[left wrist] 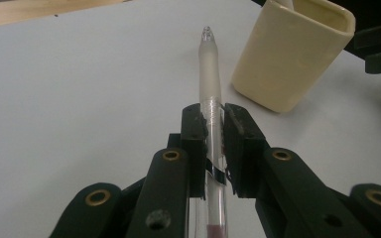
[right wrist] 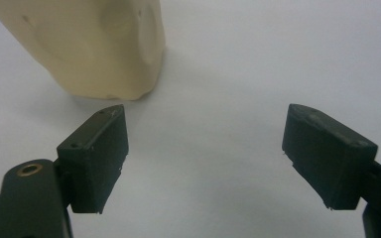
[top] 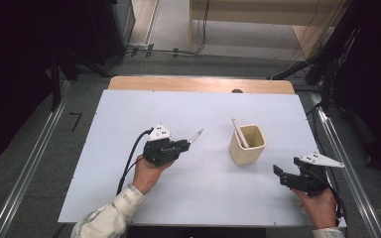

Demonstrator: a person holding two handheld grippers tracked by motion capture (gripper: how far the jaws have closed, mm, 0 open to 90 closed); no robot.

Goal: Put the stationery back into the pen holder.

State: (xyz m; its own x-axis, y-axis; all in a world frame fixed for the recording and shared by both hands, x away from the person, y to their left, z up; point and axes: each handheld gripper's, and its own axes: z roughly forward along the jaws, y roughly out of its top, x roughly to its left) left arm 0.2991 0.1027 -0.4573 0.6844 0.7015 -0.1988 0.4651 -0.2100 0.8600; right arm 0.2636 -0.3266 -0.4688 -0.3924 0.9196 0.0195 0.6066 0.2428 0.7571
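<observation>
Item: pen (left wrist: pixel 211 74), clamped in my left gripper (left wrist: pixel 212 119) above the table, tip aimed toward the cup (top: pixel 248 145); right gripper (right wrist: pixel 206 158) spread, empty; risk: thin smooth barrel may swivel and miss the rim.

Pen (top: pixel 195 135) left of cup (top: pixel 248 145), on table (top: pixel 129 129).

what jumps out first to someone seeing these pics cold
The left hand-held gripper clamps a clear, frosted-tipped plastic pen above the middle of the white table. To its right stands a cream square plastic cup with another pen leaning inside. The right hand-held gripper waits open near that cup.
</observation>
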